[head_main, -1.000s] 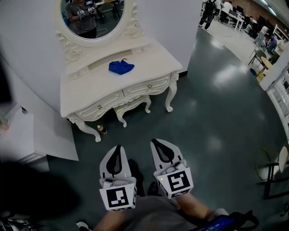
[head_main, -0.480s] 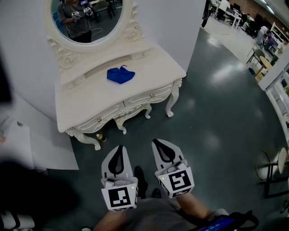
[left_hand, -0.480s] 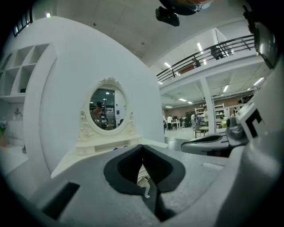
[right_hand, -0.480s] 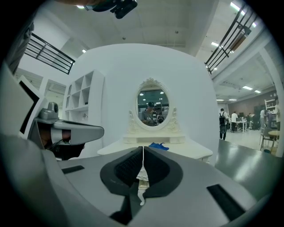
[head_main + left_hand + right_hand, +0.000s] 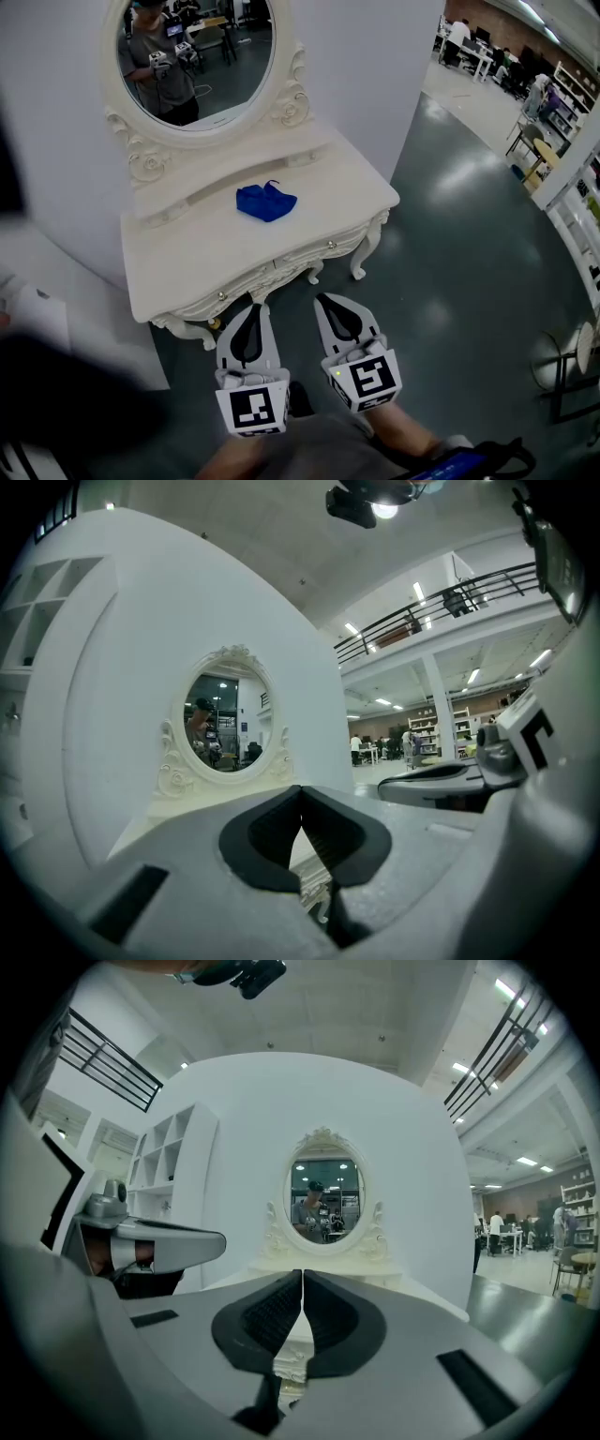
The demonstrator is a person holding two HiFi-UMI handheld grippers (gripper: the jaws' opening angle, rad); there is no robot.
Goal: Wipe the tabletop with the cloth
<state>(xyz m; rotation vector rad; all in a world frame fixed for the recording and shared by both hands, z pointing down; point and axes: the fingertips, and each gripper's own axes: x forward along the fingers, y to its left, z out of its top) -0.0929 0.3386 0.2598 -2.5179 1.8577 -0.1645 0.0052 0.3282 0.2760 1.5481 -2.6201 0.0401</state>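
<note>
The blue cloth (image 5: 265,202) lies crumpled on the white tabletop (image 5: 183,262) of an ornate dressing table (image 5: 281,274). It sits near the middle of the surface, in front of the raised ledge below the oval mirror (image 5: 211,89). Nothing touches the cloth. The 2 grippers are held side by side above the grey floor (image 5: 450,244), just short of the table's front edge and well apart from the cloth. Both point roughly level toward the table. The left gripper (image 5: 248,307) has its 2 black pads pressed together along a closed seam, with nothing between them. The right gripper (image 5: 324,300) is in the same condition: its 2 pads are closed flat against each other and clamp no object. Each gripper carries 1 marker cube at its rear end. The mirror reflects a person (image 5: 161,66) holding both grippers. In each gripper view the mirror stands directly ahead, above the closed jaws.
</note>
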